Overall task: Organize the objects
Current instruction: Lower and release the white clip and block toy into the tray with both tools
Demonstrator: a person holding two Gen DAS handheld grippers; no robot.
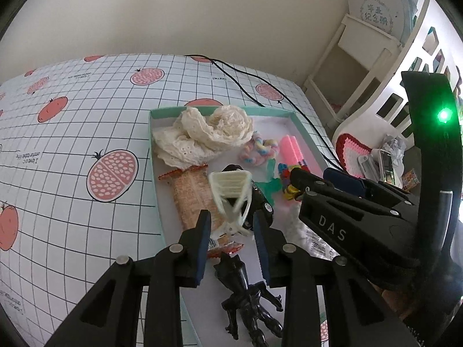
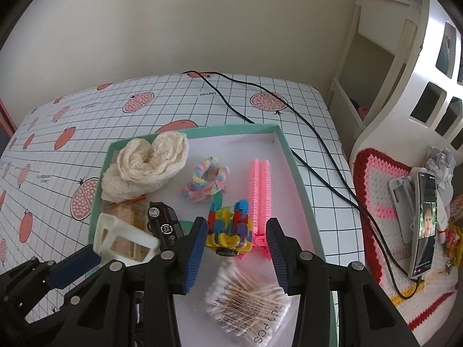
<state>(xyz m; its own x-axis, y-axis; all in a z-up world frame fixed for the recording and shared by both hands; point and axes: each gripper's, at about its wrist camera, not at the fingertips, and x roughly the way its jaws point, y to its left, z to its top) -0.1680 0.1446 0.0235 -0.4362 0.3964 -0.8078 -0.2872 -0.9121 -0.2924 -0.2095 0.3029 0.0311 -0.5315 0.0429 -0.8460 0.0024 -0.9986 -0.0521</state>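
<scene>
Left jaws: parted on either side of cream claw hair clip (image 1: 231, 199), pads not visibly pressing it; left gripper (image 1: 233, 225) low over tray.
Right jaws: spread wide, nothing between pads; right gripper (image 2: 235, 245) just short of colourful block toy (image 2: 228, 228).
Tray (image 2: 292, 167): teal rim, white floor, on fruit-print gridded tablecloth (image 1: 72, 133).
Clip position: near left edge of tray, resting over orange snack packet (image 1: 191, 196) and against black toy car (image 2: 163, 221); toothed end pointing away from left camera, long axis roughly along the fingers.
Crowding: lace cloth (image 2: 147, 167) at far left corner, pastel scrunchie (image 2: 207, 183) mid-tray, pink comb-like sticks (image 2: 260, 190) running lengthwise (far to near), cotton swab pack (image 2: 249, 297) under right gripper, black figurine (image 1: 249, 297) below left gripper.
Off tray: black cable (image 2: 312, 141) across cloth to phone (image 2: 424, 225) on crocheted mat (image 2: 376, 202).
</scene>
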